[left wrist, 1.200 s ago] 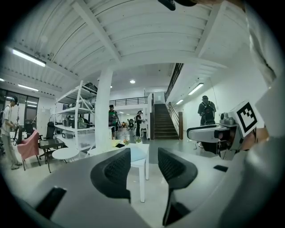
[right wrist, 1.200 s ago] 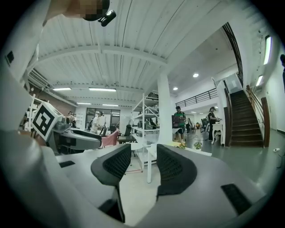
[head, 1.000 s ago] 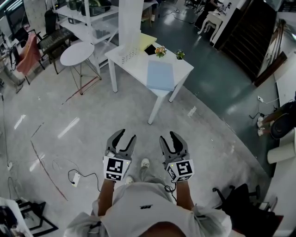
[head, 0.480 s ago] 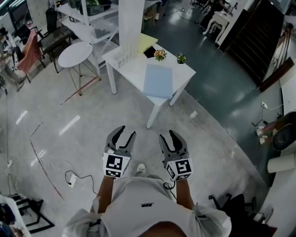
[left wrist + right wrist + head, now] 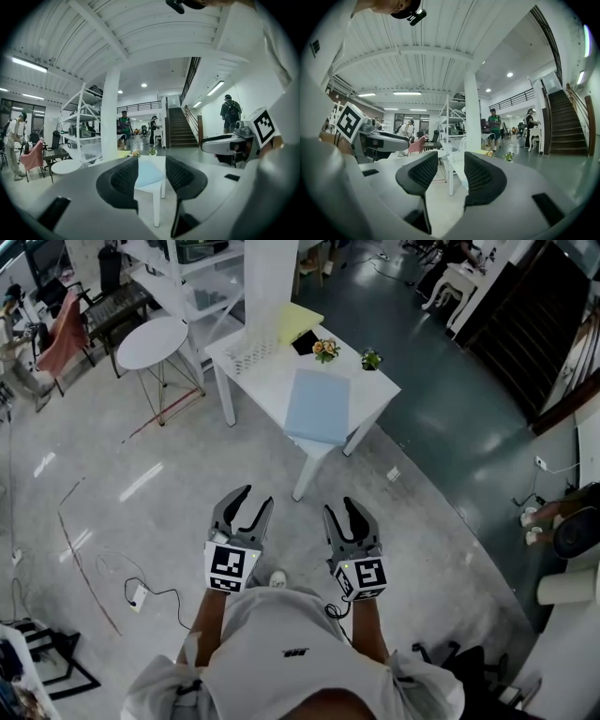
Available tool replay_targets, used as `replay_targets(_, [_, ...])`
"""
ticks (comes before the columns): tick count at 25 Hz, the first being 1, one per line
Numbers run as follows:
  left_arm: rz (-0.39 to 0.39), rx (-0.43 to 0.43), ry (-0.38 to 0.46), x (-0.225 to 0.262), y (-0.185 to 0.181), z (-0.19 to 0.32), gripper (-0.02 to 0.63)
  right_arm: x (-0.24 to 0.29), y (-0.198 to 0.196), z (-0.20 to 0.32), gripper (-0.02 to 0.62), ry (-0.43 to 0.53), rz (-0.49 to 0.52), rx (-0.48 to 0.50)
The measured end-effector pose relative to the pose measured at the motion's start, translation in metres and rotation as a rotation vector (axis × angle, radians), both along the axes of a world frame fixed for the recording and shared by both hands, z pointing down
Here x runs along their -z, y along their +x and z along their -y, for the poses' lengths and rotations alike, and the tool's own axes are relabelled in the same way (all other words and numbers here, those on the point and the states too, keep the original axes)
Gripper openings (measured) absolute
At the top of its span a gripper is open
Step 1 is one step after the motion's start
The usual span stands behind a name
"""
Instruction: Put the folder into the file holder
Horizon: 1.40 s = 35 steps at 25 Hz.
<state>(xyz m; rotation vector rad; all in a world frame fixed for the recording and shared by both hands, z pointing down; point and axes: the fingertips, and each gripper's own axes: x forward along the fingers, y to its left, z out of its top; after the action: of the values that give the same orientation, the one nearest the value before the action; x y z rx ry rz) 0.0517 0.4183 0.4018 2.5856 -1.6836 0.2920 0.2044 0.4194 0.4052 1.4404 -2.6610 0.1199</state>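
Note:
A light-blue folder (image 5: 317, 407) lies flat on the white table (image 5: 267, 373), overhanging its near edge. A white mesh file holder (image 5: 251, 354) stands at the table's back left. Both grippers are held at waist height over the floor, well short of the table. My left gripper (image 5: 255, 499) is open by a narrow gap and holds nothing. In the left gripper view the folder (image 5: 150, 173) shows between that gripper's (image 5: 152, 165) pads. My right gripper (image 5: 343, 508) is shut, with nothing in it; in its own view the right gripper (image 5: 451, 165) points at the table.
A yellow folder (image 5: 298, 322) and two small flower pots (image 5: 325, 349) sit at the table's far side. A round side table (image 5: 155, 341) and a shelf rack (image 5: 187, 282) stand left of it. A cable and plug (image 5: 141, 594) lie on the floor at left. People stand in the background.
The person has walked forward, so the table and folder sit a little nearer and lower in the head view. Both grippers keep their place in front of the body.

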Motion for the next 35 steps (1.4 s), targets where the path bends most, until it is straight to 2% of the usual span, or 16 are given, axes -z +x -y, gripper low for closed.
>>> replay_targets(10, [-0.012, -0.01, 0.006, -0.007, 0.002, 0.056, 0.196, -0.013, -0.002, 0.055, 0.175, -0.011, 0.0, -0.008])
replay_targets(21, [-0.022, -0.067, 0.001, -0.007, -0.01, 0.157, 0.195, -0.01, -0.017, 0.146, 0.175, -0.024, -0.021, -0.062])
replay_targets(35, [-0.038, -0.151, -0.02, -0.014, -0.043, 0.278, 0.192, -0.017, -0.052, 0.254, 0.175, -0.056, -0.048, -0.137])
